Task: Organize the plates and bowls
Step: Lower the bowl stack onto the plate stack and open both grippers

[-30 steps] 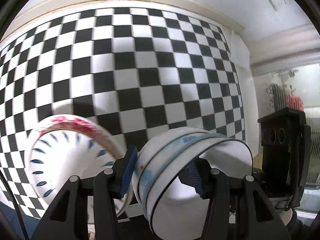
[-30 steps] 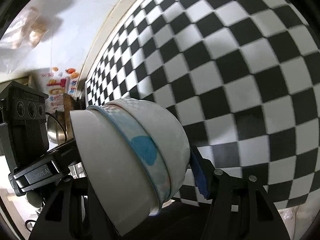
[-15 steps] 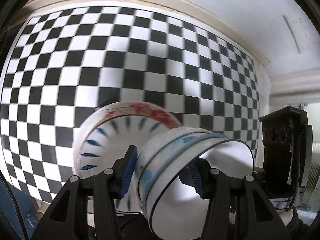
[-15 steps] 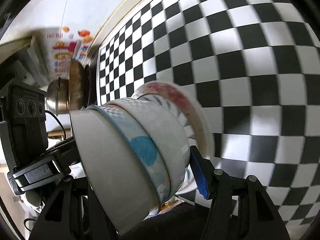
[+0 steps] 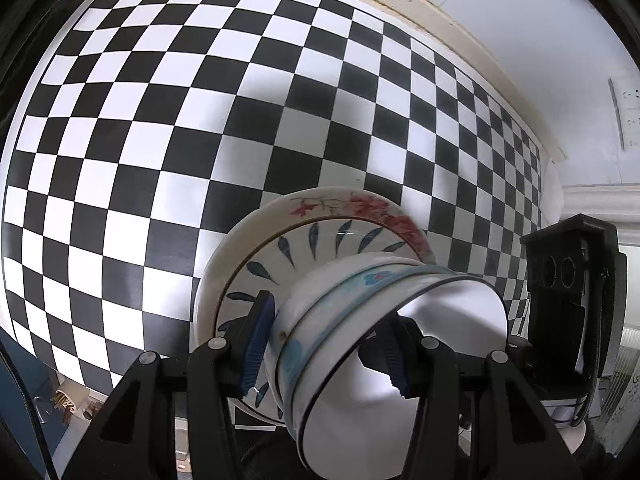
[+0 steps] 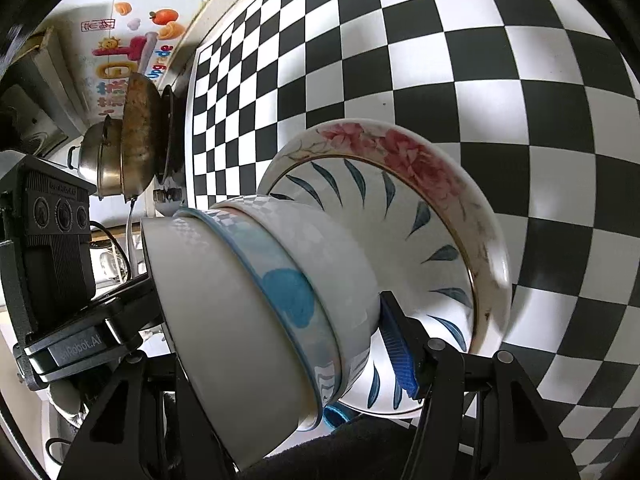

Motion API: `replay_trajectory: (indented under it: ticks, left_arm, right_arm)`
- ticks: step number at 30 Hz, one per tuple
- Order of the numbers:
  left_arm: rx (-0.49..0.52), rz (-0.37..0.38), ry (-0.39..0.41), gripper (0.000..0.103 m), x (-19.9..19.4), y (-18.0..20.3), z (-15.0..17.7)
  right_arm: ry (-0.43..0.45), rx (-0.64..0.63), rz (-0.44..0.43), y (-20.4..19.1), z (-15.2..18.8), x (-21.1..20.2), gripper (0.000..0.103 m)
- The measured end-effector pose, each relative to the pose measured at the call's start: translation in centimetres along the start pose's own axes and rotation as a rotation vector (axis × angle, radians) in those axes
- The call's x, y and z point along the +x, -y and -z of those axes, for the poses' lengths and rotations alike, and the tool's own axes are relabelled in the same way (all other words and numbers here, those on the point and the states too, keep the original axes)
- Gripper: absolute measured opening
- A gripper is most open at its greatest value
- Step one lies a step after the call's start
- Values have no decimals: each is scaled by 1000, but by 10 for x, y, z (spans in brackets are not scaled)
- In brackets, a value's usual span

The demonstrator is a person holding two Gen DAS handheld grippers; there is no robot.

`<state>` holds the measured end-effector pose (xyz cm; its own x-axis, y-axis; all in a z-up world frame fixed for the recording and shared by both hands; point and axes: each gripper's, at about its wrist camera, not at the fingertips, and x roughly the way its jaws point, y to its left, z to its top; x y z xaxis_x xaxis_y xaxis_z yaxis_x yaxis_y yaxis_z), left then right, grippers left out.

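Note:
Both grippers hold one nested stack of white and blue bowls (image 5: 360, 320) from opposite rims. My left gripper (image 5: 324, 340) is shut on the stack's rim. My right gripper (image 6: 280, 340) is shut on the other side of the same stack (image 6: 272, 304). The stack hangs right over a plate stack on the checkered table: a blue-leaf plate (image 5: 304, 248) on a pink-flower plate (image 5: 352, 206). Both plates also show in the right wrist view, the blue-leaf plate (image 6: 420, 236) and the pink-flower plate (image 6: 400, 148). Whether the bowls touch the plates is hidden.
A black and white checkered table (image 5: 168, 128) fills both views. A cream wall edge (image 5: 440, 12) bounds it. Metal pots and a wok (image 6: 132, 136) stand on a stove beyond the table's end, under colourful wall stickers (image 6: 132, 44).
Both grippers carried the bowl stack toward and over the plates. The plates moved from the left edge to behind the bowls and look larger and closer.

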<state>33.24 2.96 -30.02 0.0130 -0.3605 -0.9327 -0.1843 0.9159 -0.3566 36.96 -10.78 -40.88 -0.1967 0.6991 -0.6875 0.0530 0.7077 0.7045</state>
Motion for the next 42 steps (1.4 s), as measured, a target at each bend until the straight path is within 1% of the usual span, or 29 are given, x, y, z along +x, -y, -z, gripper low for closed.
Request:
replay_trajectory:
  ticks: [17, 23, 28, 34, 39, 42]
  left_arm:
    - [-21, 12, -23, 47, 9, -10, -4]
    - [-41, 22, -34, 47, 12, -16, -3]
    - [-44, 19, -24, 46, 10, -16, -1]
    - [-25, -5, -5, 46, 4, -12, 0]
    - [-17, -27, 35, 46, -8, -7, 4]
    - [2, -68, 80, 46, -21, -1, 9]
  right_arm:
    - [-18, 6, 34, -1, -3, 9, 61]
    - [-23, -7, 65, -4, -4, 9, 61]
    - [-26, -21, 103, -8, -4, 9, 61]
    - [-22, -28, 130, -11, -2, 6, 60]
    - [8, -58, 169, -20, 3, -2, 60]
    - [45, -88, 187, -30, 7, -16, 60]
